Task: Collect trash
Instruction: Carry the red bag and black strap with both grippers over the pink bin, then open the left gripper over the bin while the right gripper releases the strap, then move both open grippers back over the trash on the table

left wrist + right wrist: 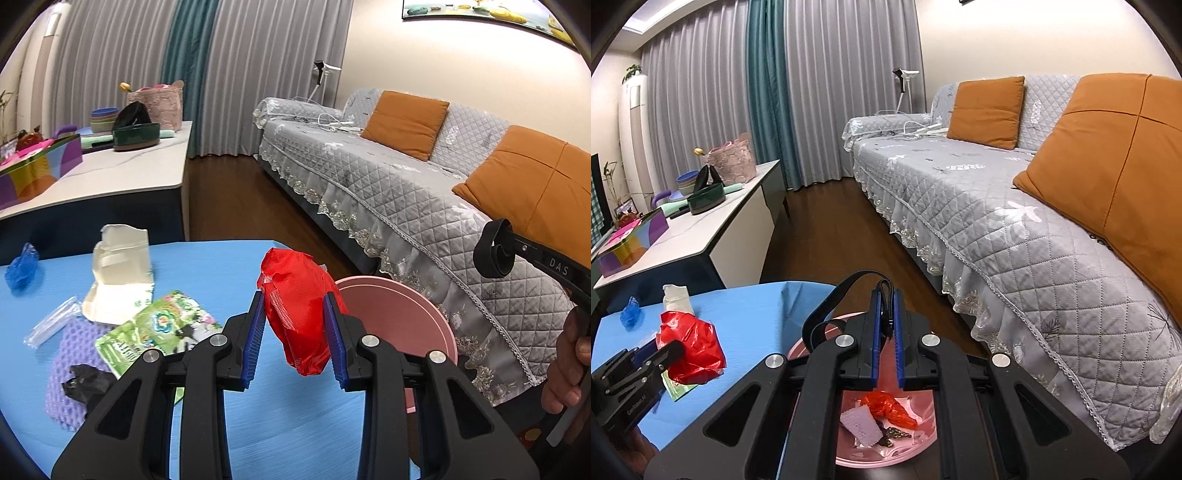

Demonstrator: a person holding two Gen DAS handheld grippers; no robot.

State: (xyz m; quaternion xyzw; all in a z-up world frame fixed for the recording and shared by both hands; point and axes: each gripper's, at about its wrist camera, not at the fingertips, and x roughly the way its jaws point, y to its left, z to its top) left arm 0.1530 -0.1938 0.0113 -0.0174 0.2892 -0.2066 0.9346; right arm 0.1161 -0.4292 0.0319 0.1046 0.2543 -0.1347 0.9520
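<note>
Left hand-held gripper [295, 328] clamps a red bag [295, 314] just off the desk [221, 266] edge, beside the pink bin [406, 314] at 3 o'clock; right hand-held gripper [886, 339] is shut on a black strap [849, 291] above that bin, apparently its handle. Bin already holds some scraps [879, 417], so collecting looks partly done. Left on the blue desk at 9 to 11 o'clock: green packet [155, 332], white carton [122, 273], blue wad [22, 266]; grey sofa [369, 166] and curtains [258, 74] beyond.
</note>
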